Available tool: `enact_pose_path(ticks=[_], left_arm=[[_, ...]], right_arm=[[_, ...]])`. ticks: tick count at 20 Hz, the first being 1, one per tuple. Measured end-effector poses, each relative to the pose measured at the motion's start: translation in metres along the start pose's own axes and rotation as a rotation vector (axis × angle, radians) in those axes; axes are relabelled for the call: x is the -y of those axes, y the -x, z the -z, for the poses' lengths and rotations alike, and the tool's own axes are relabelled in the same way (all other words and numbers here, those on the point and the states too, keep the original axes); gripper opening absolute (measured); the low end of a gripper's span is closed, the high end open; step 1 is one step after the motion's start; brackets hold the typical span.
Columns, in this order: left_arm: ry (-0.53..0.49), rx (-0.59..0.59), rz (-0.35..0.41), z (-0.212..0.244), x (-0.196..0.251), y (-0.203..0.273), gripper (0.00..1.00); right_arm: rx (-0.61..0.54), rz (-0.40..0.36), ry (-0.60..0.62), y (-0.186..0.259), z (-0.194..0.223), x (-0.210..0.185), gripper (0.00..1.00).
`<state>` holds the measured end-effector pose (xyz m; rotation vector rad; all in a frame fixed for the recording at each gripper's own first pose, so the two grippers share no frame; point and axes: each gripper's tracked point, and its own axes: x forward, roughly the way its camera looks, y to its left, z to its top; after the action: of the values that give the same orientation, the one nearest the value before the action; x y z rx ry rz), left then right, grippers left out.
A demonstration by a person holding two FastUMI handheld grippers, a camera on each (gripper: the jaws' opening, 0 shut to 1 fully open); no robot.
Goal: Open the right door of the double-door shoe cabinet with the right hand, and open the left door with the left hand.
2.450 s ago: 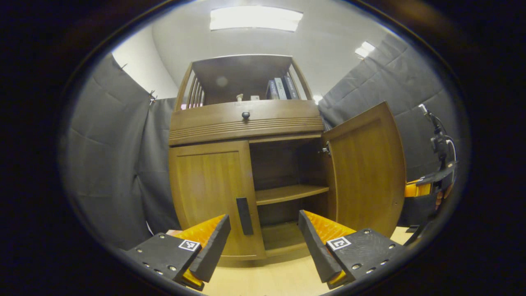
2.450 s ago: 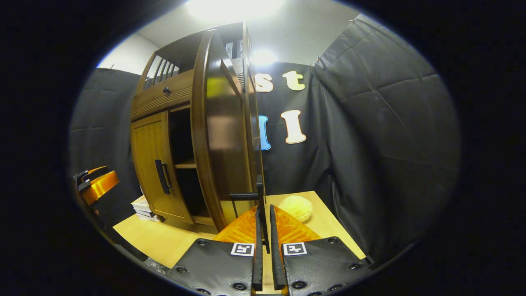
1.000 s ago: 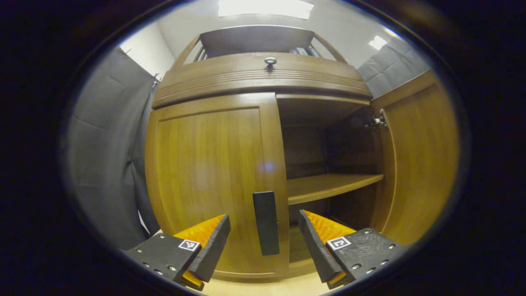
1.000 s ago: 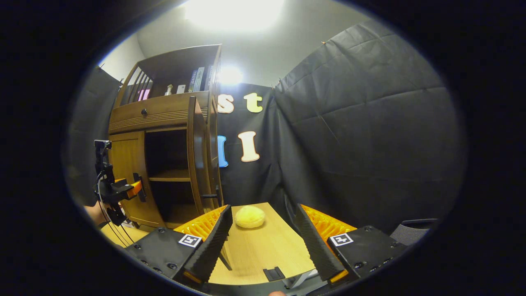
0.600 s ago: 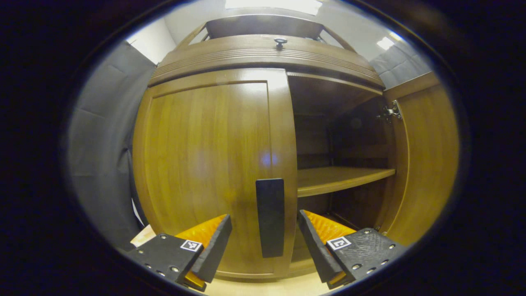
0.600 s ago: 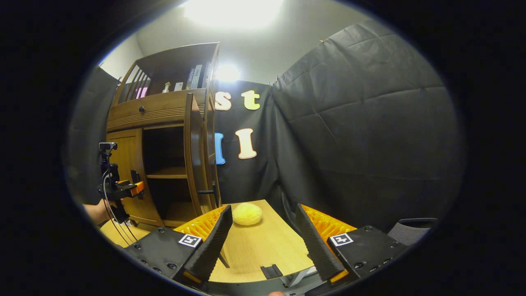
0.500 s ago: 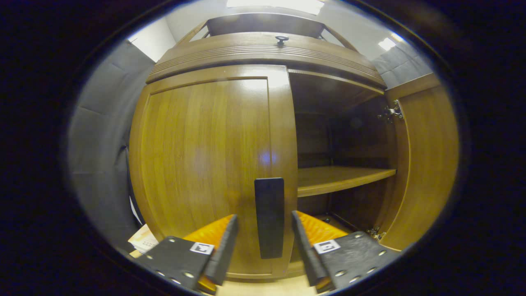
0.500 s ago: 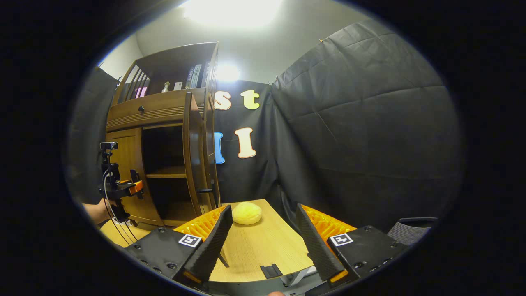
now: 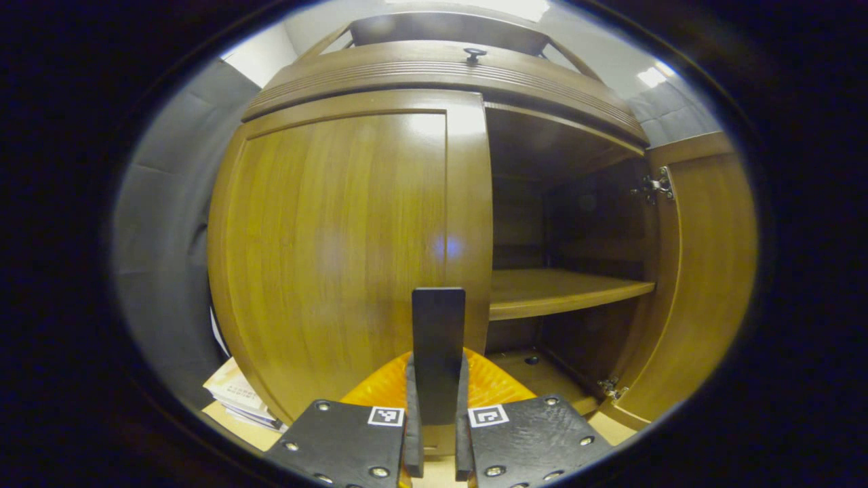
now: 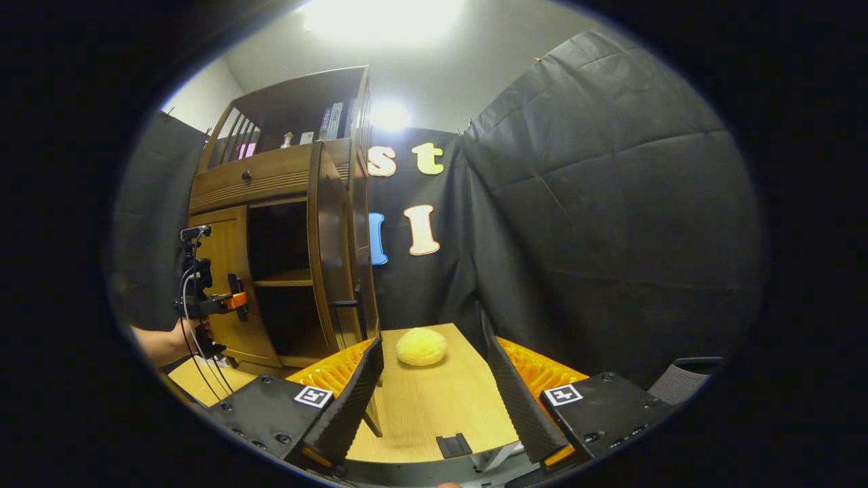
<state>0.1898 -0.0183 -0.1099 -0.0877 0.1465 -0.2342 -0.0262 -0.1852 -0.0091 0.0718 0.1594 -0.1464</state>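
Overhead, ceiling light (image 10: 383, 15) above wooden tabletop (image 10: 434, 407).

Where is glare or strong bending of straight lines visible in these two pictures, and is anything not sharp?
Left gripper view: the closed left door bulges like a barrel, a pale light spot on its right stile, and the handle looks sharp. Right gripper view: the ceiling light is washed out white, and the open right door curves.
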Motion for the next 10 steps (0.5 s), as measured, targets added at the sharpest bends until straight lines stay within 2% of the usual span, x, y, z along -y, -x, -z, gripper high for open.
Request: enact_pose_path(ticks=[1, 2, 3, 4, 5, 10], left_arm=[[-0.008, 0.0, -0.006, 0.0, 0.0, 0.004, 0.22], [-0.017, 0.006, -0.016, 0.001, -0.002, 0.012, 0.22], [-0.027, 0.012, -0.026, 0.002, -0.003, 0.02, 0.22], [-0.029, 0.018, -0.033, 0.002, -0.004, 0.026, 0.22], [-0.025, 0.022, -0.037, 0.002, -0.006, 0.033, 0.19], [-0.028, 0.01, -0.035, 0.002, -0.012, 0.063, 0.18]], right_arm=[[0.0, -0.016, -0.001, -0.002, 0.002, -0.001, 0.93], [0.003, -0.034, -0.004, -0.003, 0.002, -0.003, 0.93], [0.008, -0.054, -0.009, -0.004, 0.001, -0.006, 0.98], [0.015, -0.073, -0.011, -0.005, 0.001, -0.01, 0.93], [0.016, -0.08, -0.007, -0.008, 0.002, -0.011, 0.97], [0.019, -0.103, 0.015, -0.003, 0.003, -0.029, 0.98]])
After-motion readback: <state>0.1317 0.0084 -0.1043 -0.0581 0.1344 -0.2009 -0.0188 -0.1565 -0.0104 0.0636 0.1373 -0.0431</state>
